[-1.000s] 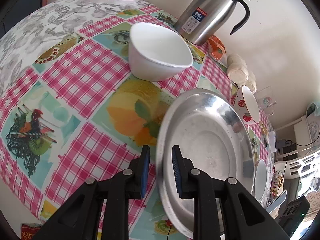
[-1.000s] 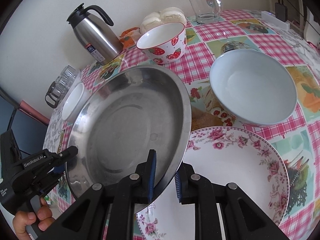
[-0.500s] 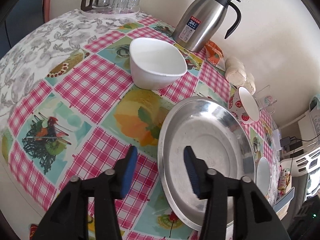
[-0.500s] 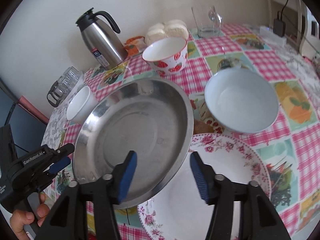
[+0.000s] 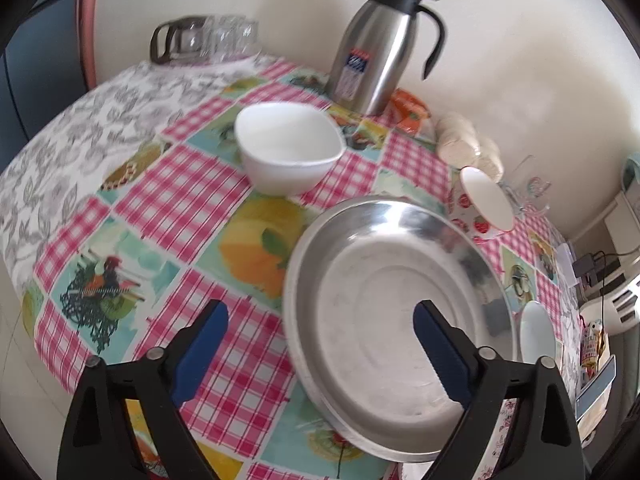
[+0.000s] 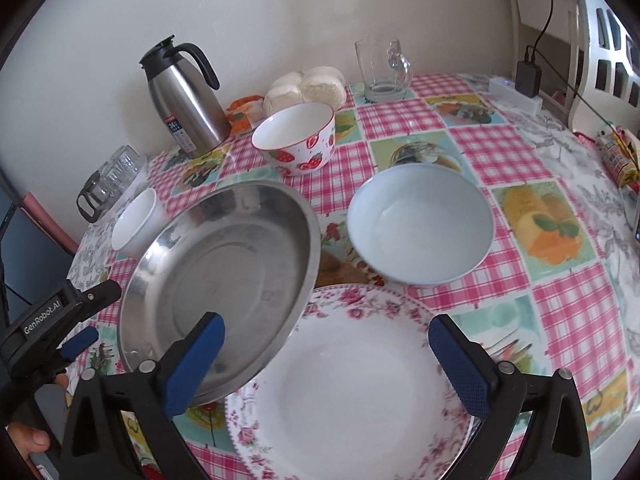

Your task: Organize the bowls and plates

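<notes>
Opening wide, both tools, left tool (image 5: 320,336) and right tool (image 6: 326,348), hold nothing. Steel plate (image 6: 224,280) overlaps floral plate (image 6: 352,392) at near bench (image 6: 560,312) edge; blue bowl (image 6: 420,228) beyond, wall behind.

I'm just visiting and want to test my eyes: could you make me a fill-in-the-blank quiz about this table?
The steel plate overlaps the rim of the ___ plate.
The bowl nearest the flask is printed with ___.
The glass mug stands ___.
Both grippers' jaws hold ___.

Missing: floral; strawberries; empty; nothing
</notes>
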Demonstrator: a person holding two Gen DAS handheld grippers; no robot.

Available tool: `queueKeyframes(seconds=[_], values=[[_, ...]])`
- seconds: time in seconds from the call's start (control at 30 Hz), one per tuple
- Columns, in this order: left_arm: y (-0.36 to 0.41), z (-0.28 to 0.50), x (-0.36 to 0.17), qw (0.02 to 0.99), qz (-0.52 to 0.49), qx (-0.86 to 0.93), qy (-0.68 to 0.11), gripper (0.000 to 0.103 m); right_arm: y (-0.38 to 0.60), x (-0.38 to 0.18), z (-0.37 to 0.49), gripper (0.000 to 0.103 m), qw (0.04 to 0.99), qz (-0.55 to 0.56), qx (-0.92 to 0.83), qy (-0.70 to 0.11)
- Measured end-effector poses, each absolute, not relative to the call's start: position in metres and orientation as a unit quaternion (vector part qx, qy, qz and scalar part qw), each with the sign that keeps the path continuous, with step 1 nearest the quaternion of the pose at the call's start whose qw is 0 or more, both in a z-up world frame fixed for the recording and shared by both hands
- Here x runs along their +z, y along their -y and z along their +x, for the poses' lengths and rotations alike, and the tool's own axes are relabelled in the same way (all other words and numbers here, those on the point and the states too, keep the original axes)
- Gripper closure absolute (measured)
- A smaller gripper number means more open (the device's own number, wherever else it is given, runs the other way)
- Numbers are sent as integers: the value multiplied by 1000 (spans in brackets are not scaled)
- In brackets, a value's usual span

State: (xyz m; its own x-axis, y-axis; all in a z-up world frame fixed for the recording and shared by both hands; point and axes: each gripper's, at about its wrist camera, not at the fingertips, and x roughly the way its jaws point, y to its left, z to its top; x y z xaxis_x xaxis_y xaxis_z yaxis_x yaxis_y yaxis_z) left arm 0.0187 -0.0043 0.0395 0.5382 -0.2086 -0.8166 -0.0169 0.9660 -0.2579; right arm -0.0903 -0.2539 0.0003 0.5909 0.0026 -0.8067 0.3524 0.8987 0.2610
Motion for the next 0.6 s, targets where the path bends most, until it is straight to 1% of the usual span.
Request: queueKeyframes(seconds=[0.13, 0.27, 0.6], values=[[14, 6, 55, 897, -112, -74, -421, 6, 257, 10, -99, 0, 884, 177, -119, -417], [26, -6, 70, 917, -108, -96, -373, 6, 265, 24, -114, 0, 907, 160, -130, -368], [55, -34, 88, 915, -122, -165, -348, 5, 302, 28, -145, 0, 899, 196, -160, -358]])
